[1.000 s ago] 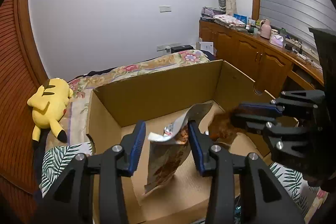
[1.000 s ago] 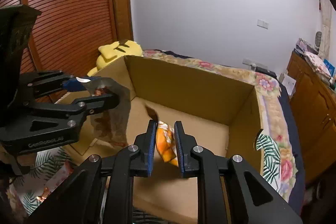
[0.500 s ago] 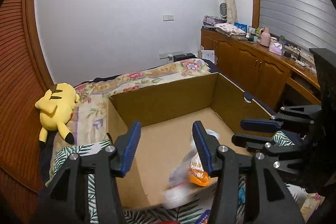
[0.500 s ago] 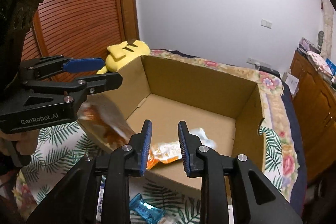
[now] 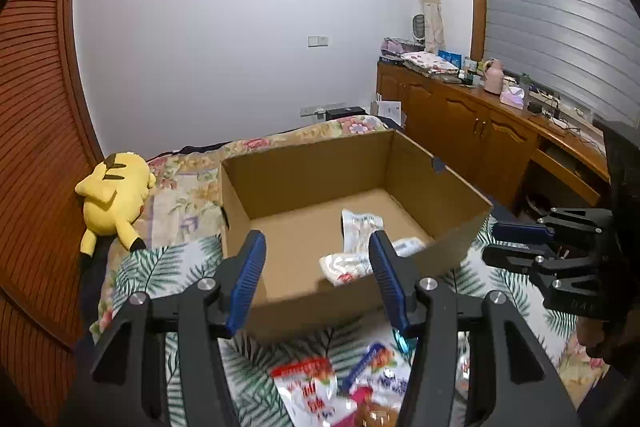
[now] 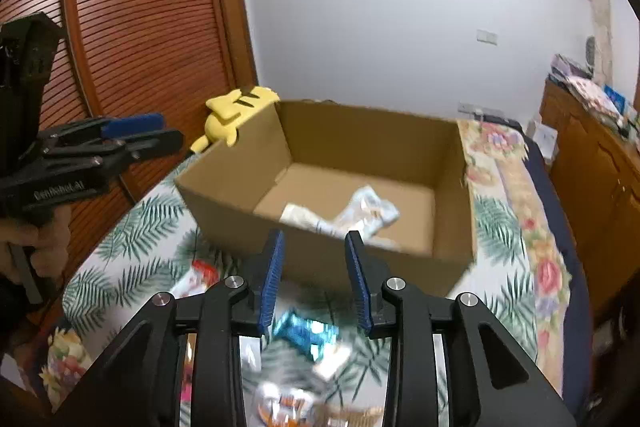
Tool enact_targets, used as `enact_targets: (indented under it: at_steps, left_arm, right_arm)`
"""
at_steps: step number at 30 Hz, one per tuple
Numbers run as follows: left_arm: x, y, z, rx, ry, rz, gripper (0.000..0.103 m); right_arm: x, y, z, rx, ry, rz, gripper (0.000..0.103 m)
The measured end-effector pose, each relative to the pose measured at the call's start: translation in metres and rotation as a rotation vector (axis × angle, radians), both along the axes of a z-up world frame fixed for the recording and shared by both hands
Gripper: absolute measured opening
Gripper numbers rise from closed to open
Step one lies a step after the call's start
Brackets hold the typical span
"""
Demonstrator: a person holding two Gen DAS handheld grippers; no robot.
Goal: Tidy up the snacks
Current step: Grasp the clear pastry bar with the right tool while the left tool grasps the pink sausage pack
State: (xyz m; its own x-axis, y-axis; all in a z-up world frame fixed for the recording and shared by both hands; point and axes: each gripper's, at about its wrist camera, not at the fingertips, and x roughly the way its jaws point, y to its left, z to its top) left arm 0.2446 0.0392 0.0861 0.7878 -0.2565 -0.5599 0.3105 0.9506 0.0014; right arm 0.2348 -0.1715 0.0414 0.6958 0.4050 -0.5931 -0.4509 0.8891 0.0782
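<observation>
Snack packets (image 5: 360, 247) inside cardboard box (image 5: 460, 227), yellow plush (image 5: 114, 193) beside; both tools opening, empty, over loose packets (image 6: 304, 335).

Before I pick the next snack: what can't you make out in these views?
- Loose snack packets: left wrist view, print blurred, partly behind the left gripper.
- Blue packet: right wrist view, motion-blurred, beside the right gripper.
- Packets in the cardboard box: near wall hides their lower parts.
</observation>
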Motion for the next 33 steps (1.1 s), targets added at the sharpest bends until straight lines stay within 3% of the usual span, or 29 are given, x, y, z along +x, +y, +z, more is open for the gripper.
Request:
enact_targets:
  at_steps: [8, 22, 33]
  left_arm:
    - [-0.043, 0.003, -0.028, -0.011, 0.044, -0.018, 0.054]
    - [-0.085, -0.013, -0.117, 0.019, 0.206, -0.035, 0.055]
    - [-0.095, -0.018, -0.137, -0.050, 0.234, 0.031, 0.055]
  right_arm:
    - [-0.046, -0.020, -0.043, -0.021, 0.045, -0.045, 0.036]
    - [-0.082, -0.039, -0.104, -0.016, 0.151, -0.097, 0.039]
    - [-0.091, -0.040, -0.122, -0.096, 0.110, -0.148, 0.043]
